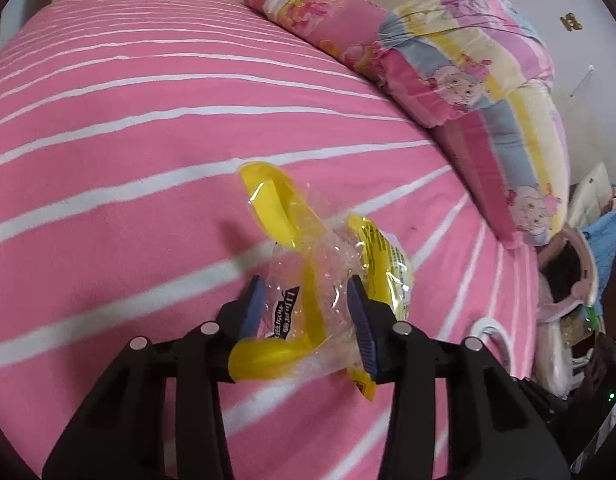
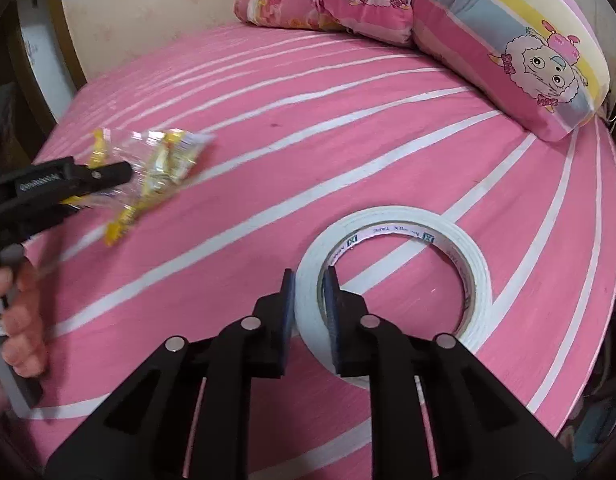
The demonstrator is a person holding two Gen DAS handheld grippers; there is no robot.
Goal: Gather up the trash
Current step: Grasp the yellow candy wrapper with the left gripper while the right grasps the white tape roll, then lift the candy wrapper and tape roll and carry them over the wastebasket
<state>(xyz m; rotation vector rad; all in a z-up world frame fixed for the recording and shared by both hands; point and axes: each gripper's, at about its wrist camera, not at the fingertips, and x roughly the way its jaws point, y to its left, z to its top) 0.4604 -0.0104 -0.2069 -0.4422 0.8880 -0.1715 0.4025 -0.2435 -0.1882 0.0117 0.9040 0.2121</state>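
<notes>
Wrapper (image 1: pixel 316 292), crumpled yellow and clear, sits pinched between my left gripper (image 1: pixel 304 300) jaws, lifted just off the bed (image 1: pixel 108 160), its long axis running forward past the tips. Further right, my right gripper (image 2: pixel 310 292) has its jaws nearly closed across the near wall of the tape (image 2: pixel 392 276), one pad outside, one inside the ring, which rests on the bed.

The left claw (image 1: pixel 304 308) is clamped on a wrapper (image 1: pixel 328 276), held above the bed. The right claw (image 2: pixel 310 300) pinches one wall of a tape roll (image 2: pixel 396 276), jaws nearly closed.
</notes>
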